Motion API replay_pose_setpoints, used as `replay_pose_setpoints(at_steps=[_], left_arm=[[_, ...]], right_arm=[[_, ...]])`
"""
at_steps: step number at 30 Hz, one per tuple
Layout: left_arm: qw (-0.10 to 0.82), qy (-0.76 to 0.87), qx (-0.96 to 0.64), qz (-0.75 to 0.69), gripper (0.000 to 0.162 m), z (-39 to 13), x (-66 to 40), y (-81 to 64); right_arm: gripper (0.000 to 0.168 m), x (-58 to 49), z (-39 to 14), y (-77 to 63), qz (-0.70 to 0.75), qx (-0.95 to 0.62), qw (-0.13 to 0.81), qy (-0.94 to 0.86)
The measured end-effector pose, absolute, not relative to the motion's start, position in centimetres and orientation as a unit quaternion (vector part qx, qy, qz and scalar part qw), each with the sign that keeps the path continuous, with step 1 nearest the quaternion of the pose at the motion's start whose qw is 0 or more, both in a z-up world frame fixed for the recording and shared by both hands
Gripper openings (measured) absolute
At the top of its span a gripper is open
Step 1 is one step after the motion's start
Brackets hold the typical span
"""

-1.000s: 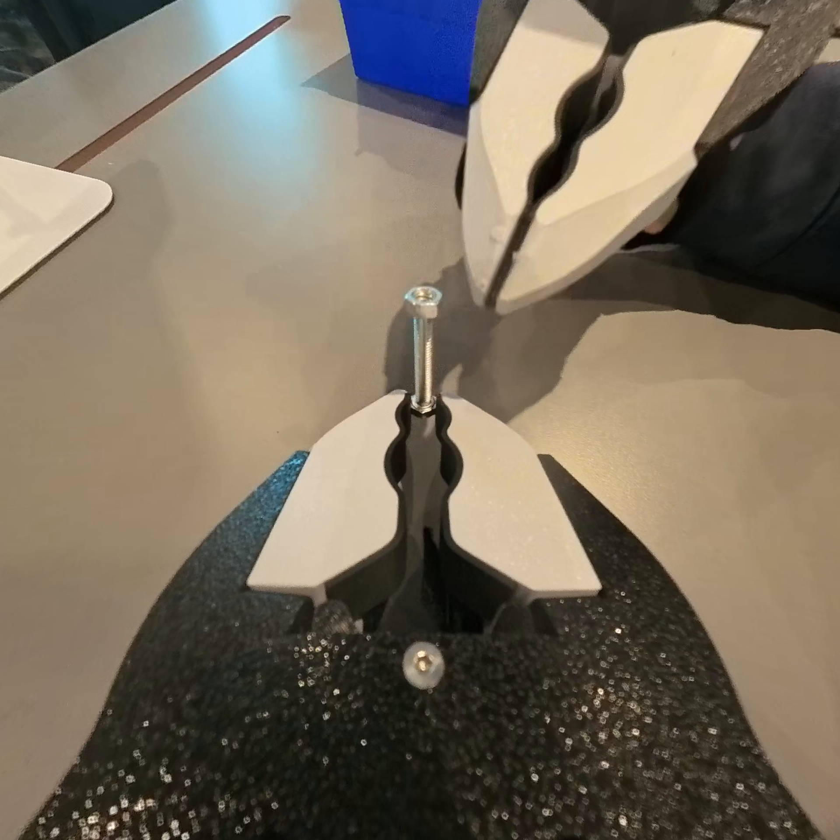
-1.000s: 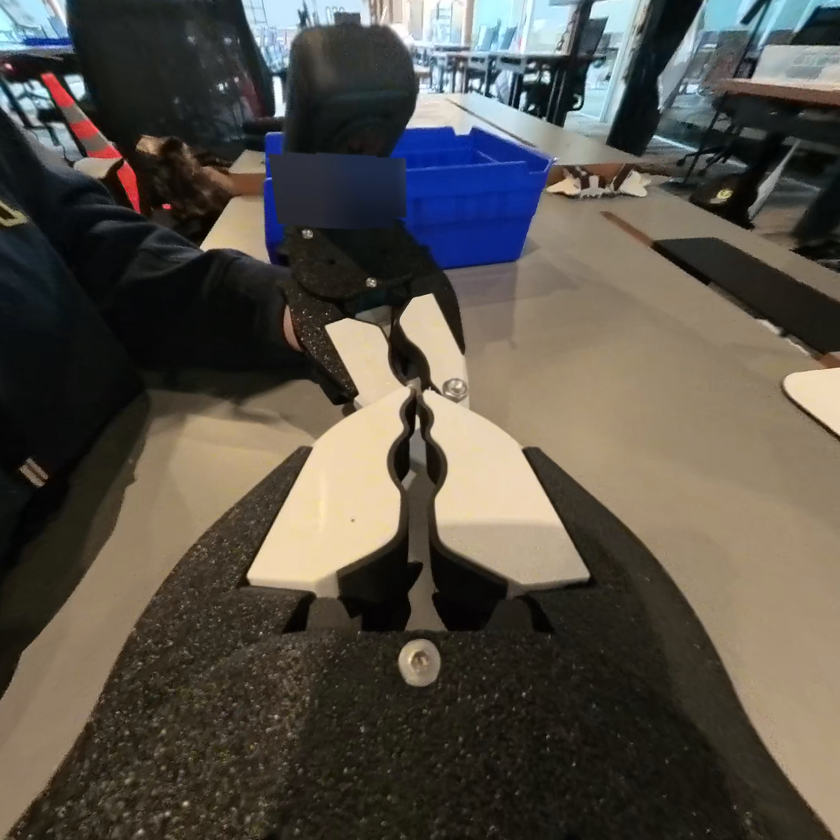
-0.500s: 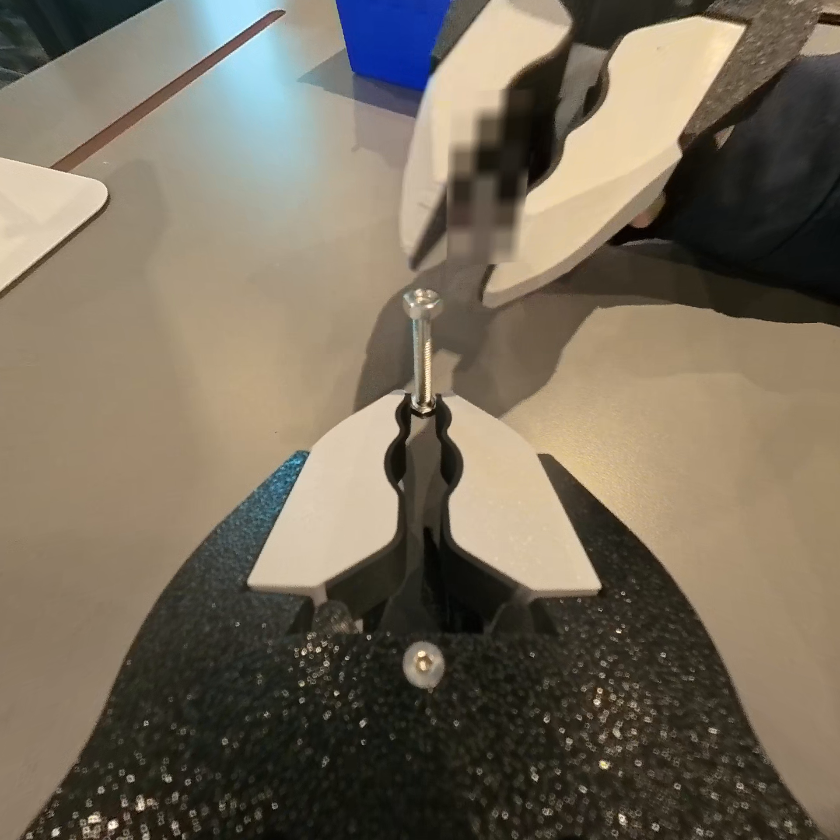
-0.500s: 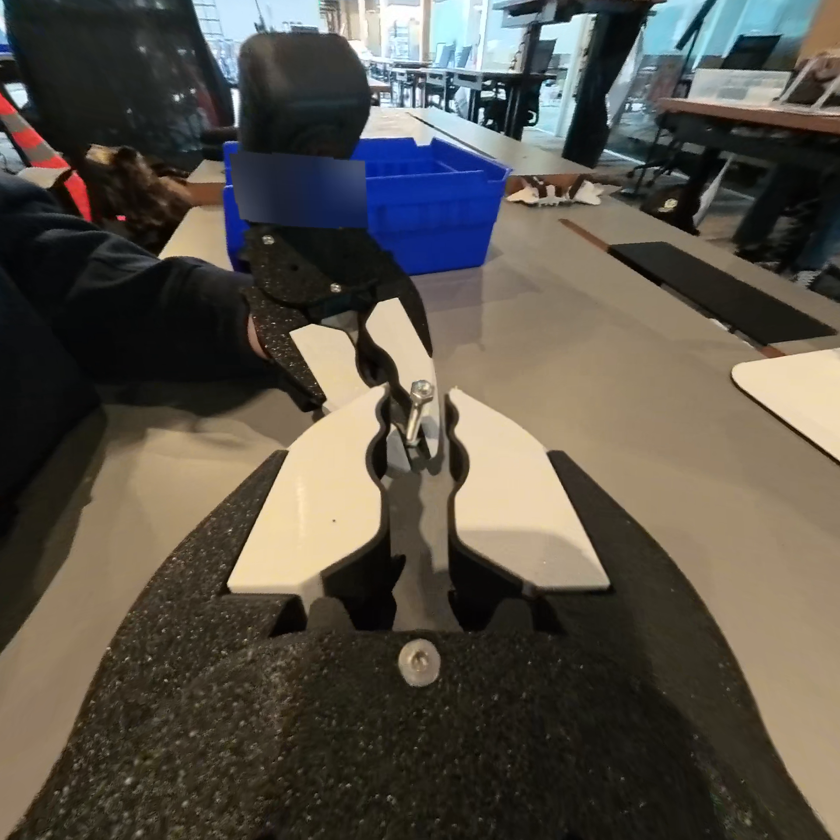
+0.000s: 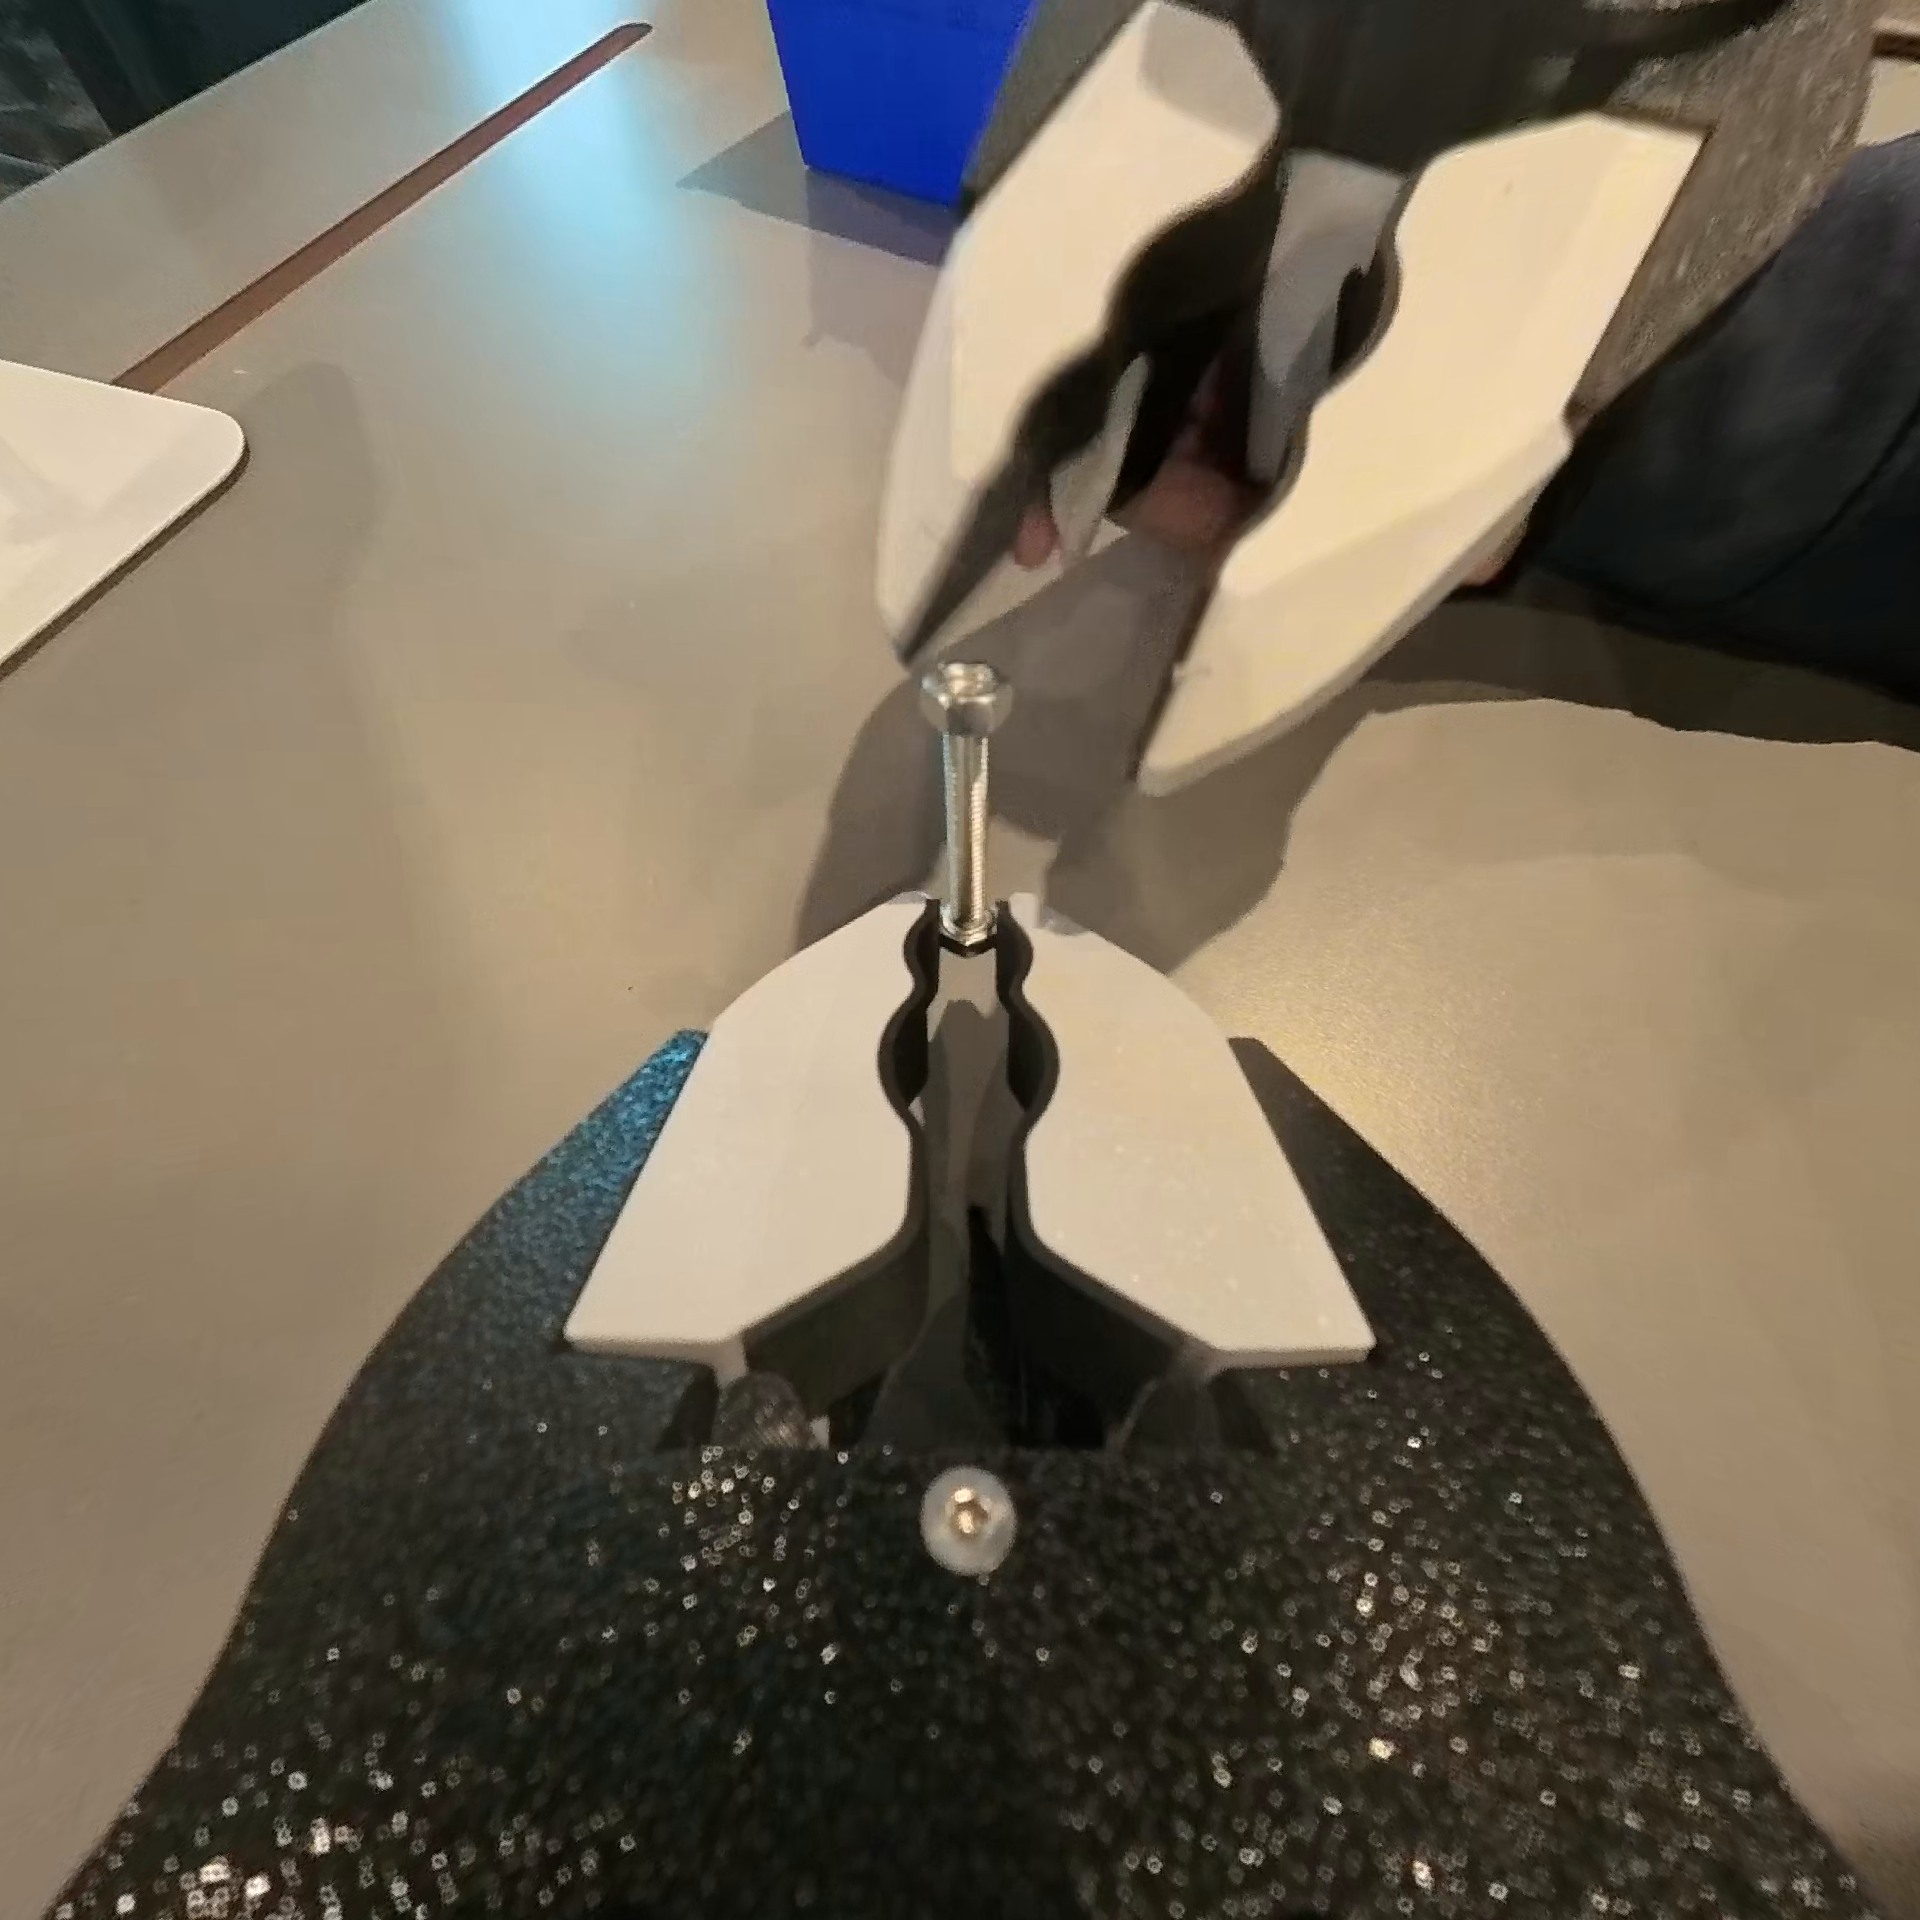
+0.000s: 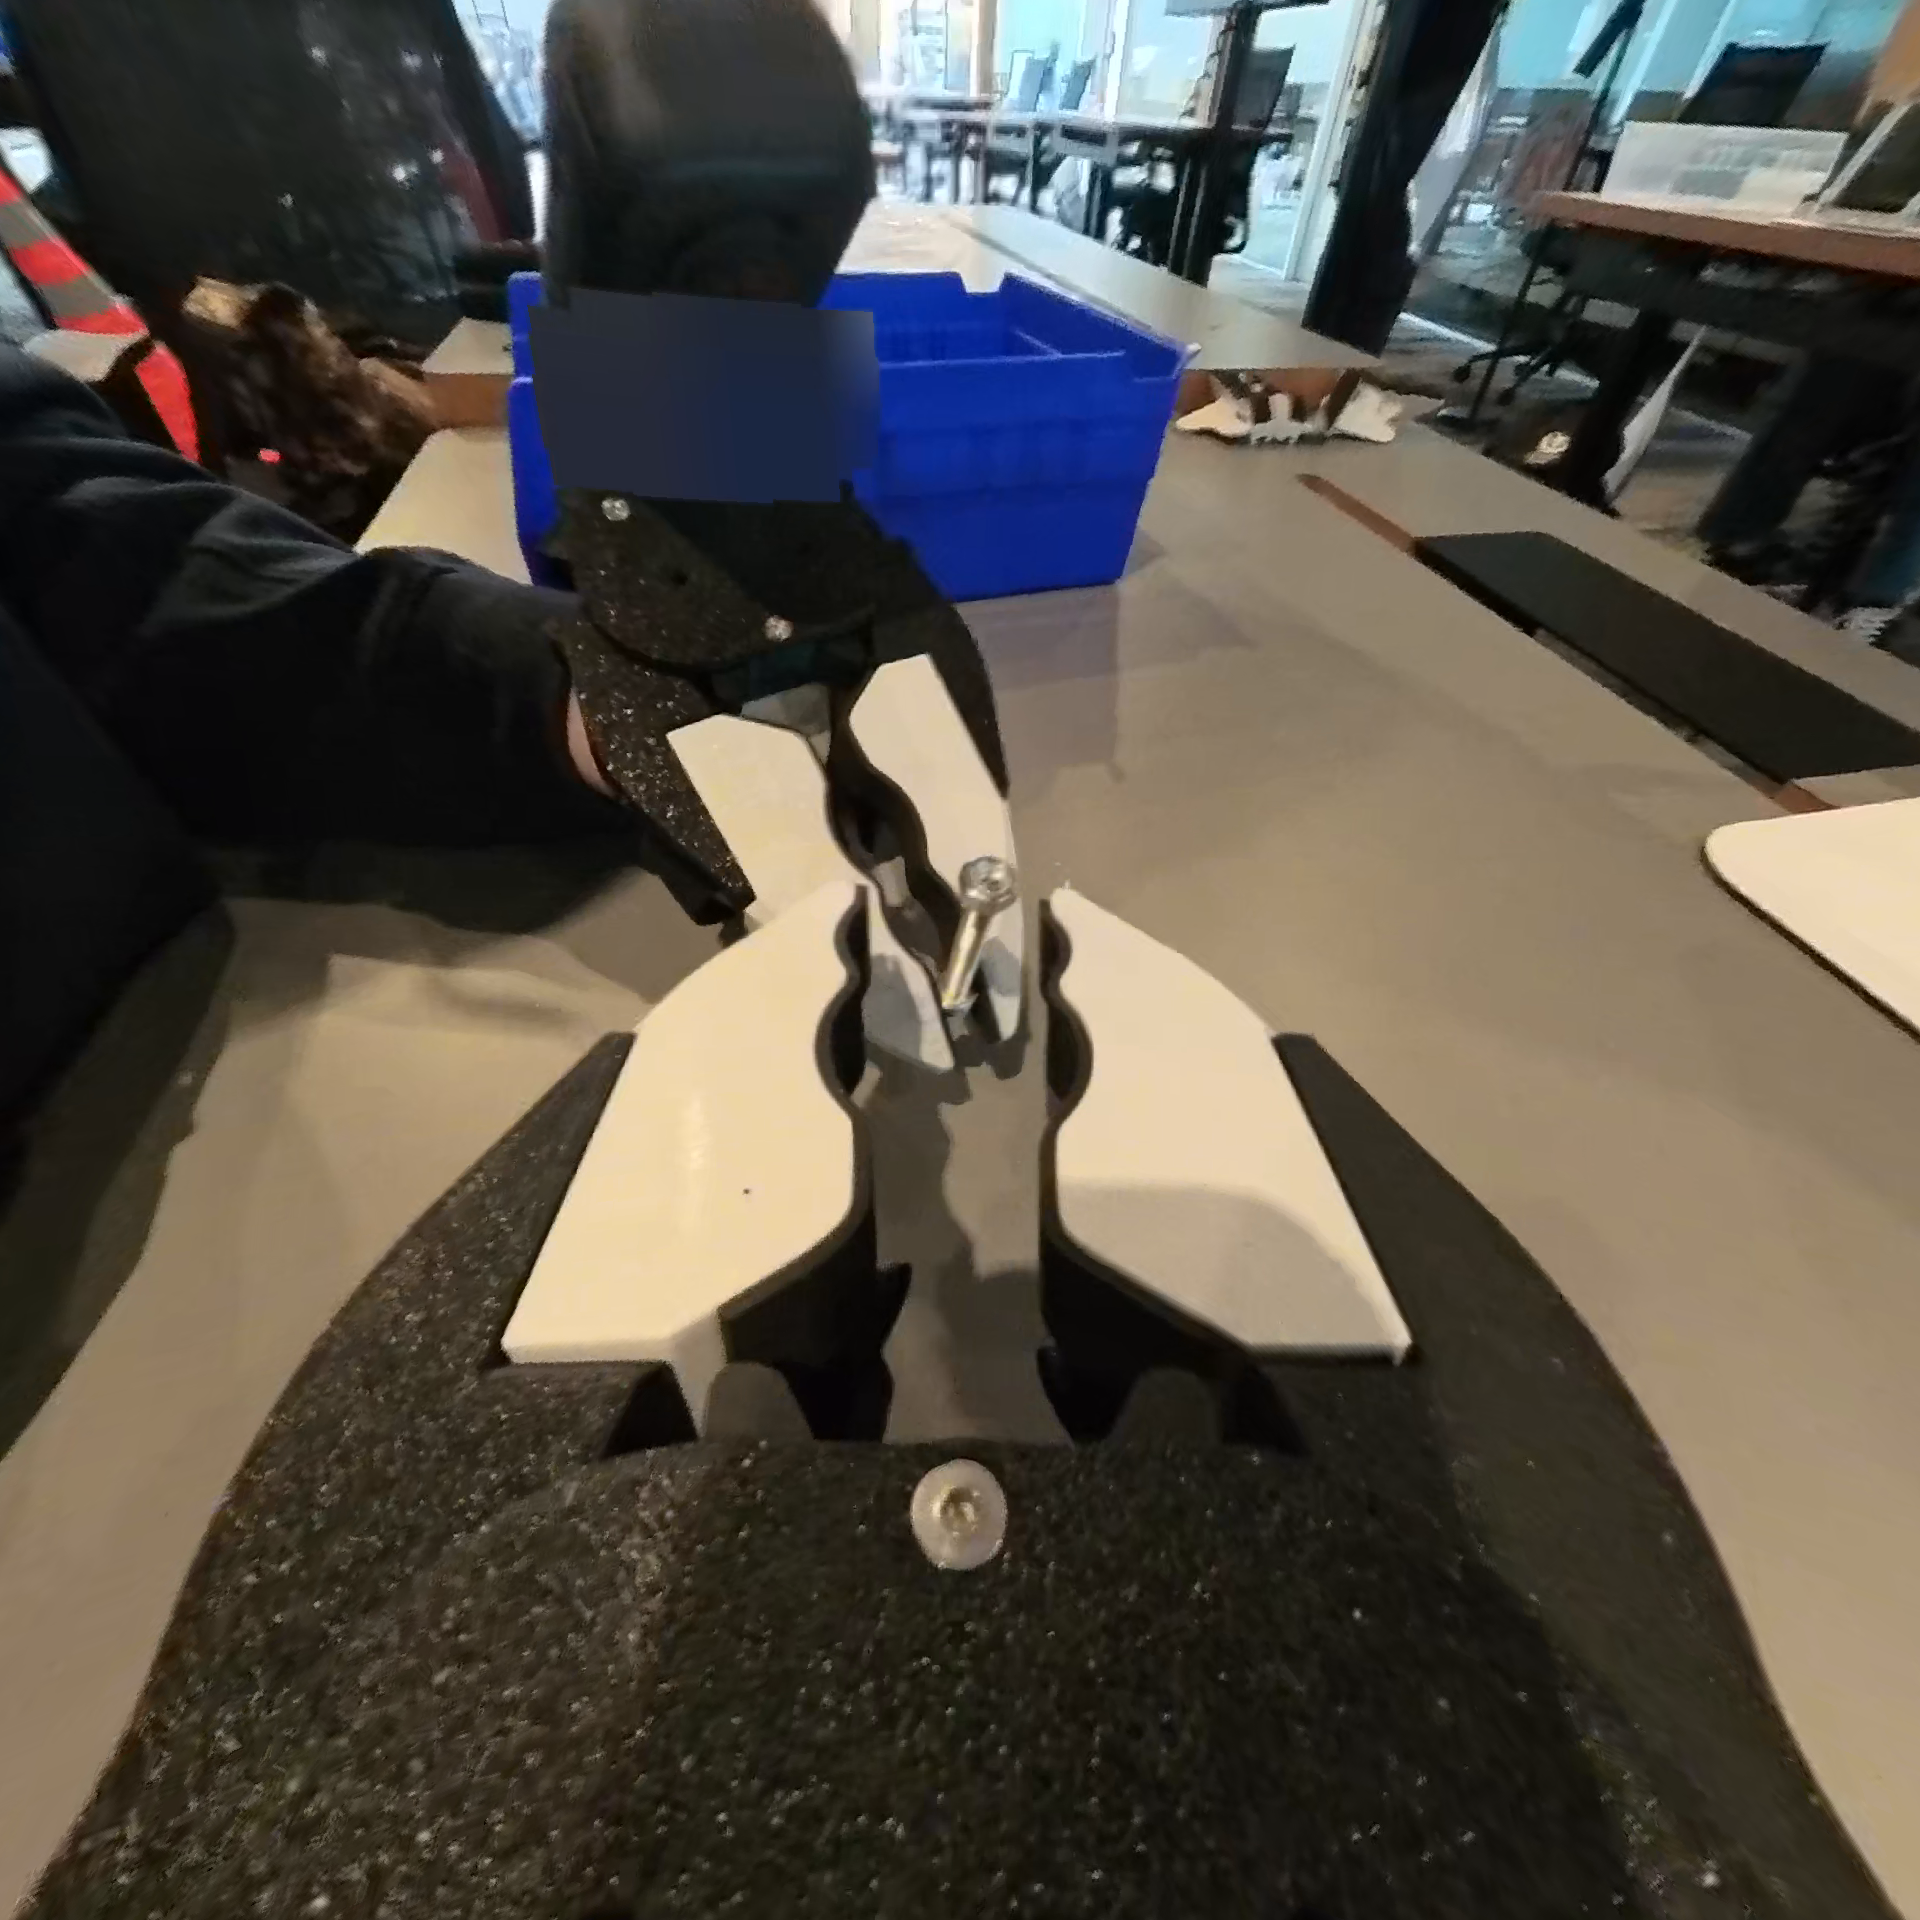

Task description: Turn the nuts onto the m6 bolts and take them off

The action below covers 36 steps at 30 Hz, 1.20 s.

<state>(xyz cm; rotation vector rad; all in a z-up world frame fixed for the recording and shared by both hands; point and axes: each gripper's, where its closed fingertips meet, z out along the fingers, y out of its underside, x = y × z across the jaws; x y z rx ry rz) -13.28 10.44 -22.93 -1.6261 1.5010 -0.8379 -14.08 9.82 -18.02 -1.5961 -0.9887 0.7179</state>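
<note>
Bolt stands out from left gripper tips, frame centre; right gripper, jaws spread, crowds upper right. Grey table bare at left and lower right. Blue bin blocks top centre; white pad at left edge.

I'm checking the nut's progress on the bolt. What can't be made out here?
- Nut: left wrist view, mostly sunk between left gripper fingers; right wrist view, too small.
- Bolt tip: hidden by the same fingers.
- Right gripper: blurred in left wrist view.
</note>
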Motion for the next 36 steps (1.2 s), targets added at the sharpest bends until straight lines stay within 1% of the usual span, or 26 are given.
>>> replay_pose_setpoints(at_steps=[2,4,5,11,12,14,15,16,21,23,25,26,27,30,34,36], left_arm=[[0.378,0.586,-0.636,-0.329,0.01,-22.9,-13.3,10.5],[0.378,0.586,-0.636,-0.329,0.01,-22.9,-13.3,10.5],[0.378,0.587,-0.636,-0.329,0.01,-22.9,-13.3,10.4],[0.377,0.587,-0.637,-0.328,0.01,-23.0,-13.3,10.5],[0.377,0.587,-0.637,-0.329,0.01,-23.0,-13.3,10.5],[0.376,0.588,-0.636,-0.329,0.01,-23.0,-13.3,10.4],[0.376,0.588,-0.636,-0.328,0.01,-23.0,-13.3,10.4],[0.376,0.589,-0.636,-0.327,0.01,-23.0,-13.3,10.4],[0.377,0.596,-0.634,-0.318,0.01,-23.2,-13.2,10.4],[0.379,0.596,-0.633,-0.316,0.01,-23.2,-13.2,10.4],[0.379,0.597,-0.632,-0.317,0.01,-23.2,-13.2,10.3],[0.381,0.596,-0.633,-0.315,0.01,-23.2,-13.2,10.4],[0.381,0.595,-0.633,-0.316,0.01,-23.2,-13.2,10.4],[0.381,0.594,-0.633,-0.318,0.01,-23.1,-13.2,10.4],[0.38,0.594,-0.633,-0.32,0.01,-23.1,-13.2,10.4],[0.381,0.591,-0.635,-0.319,0.01,-23.1,-13.2,10.5]], right_arm=[[0.008,-14.4,-18.2,8.8,0.326,-0.662,0.515,-0.436],[0.005,-14.5,-17.6,8.5,0.35,-0.653,0.517,-0.429],[0.007,-14.3,-17.4,8.8,0.349,-0.652,0.525,-0.421],[0.032,-13.9,-17.5,10.0,0.309,-0.662,0.552,-0.402],[0.03,-14.0,-17.7,9.8,0.31,-0.663,0.546,-0.409],[0.005,-14.3,-17.9,8.7,0.336,-0.655,0.52,-0.433],[0.003,-14.3,-17.7,8.5,0.348,-0.651,0.517,-0.433],[0.004,-14.2,-17.4,8.6,0.351,-0.649,0.524,-0.425],[0.027,-13.8,-17.0,9.7,0.323,-0.652,0.556,-0.402],[0.029,-14.0,-17.5,9.7,0.318,-0.657,0.548,-0.409],[0.013,-14.2,-17.8,9.0,0.33,-0.656,0.529,-0.424],[0.001,-14.2,-17.7,8.5,0.345,-0.65,0.521,-0.433],[0.001,-14.1,-17.3,8.5,0.354,-0.646,0.524,-0.427],[0.013,-13.5,-16.9,9.3,0.334,-0.647,0.55,-0.409],[0.027,-13.7,-17.5,9.8,0.316,-0.659,0.55,-0.404],[0.028,-13.8,-17.8,9.8,0.31,-0.661,0.547,-0.411]])
